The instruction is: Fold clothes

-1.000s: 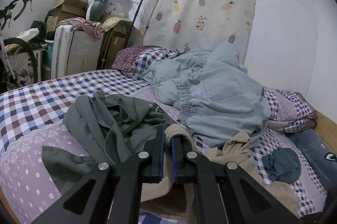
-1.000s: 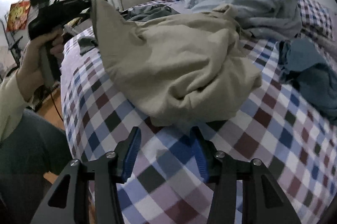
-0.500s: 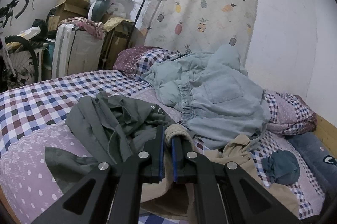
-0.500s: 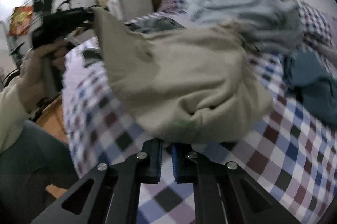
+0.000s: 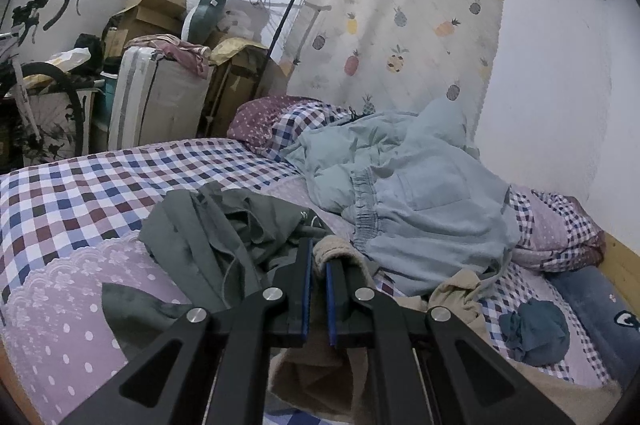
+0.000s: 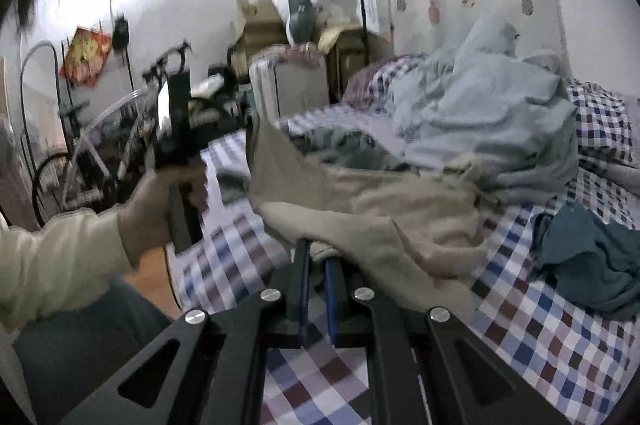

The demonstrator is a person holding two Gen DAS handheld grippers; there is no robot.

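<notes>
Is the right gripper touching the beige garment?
Touching. The right wrist view shows the right gripper with its fingers closed on an edge of the beige garment, the cloth bunched between them.

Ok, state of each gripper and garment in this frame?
Left gripper: jaws shut on beige garment.
Right gripper: jaws shut on beige garment.
Beige garment: lifted at two edges, rest draped on bed.
Grey-green garment: crumpled.
Light blue jacket: heaped.
Teal garment: bunched.

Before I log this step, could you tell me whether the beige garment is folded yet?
Not folded. The beige garment hangs bunched between the left gripper and right gripper, both shut on its edges.
</notes>
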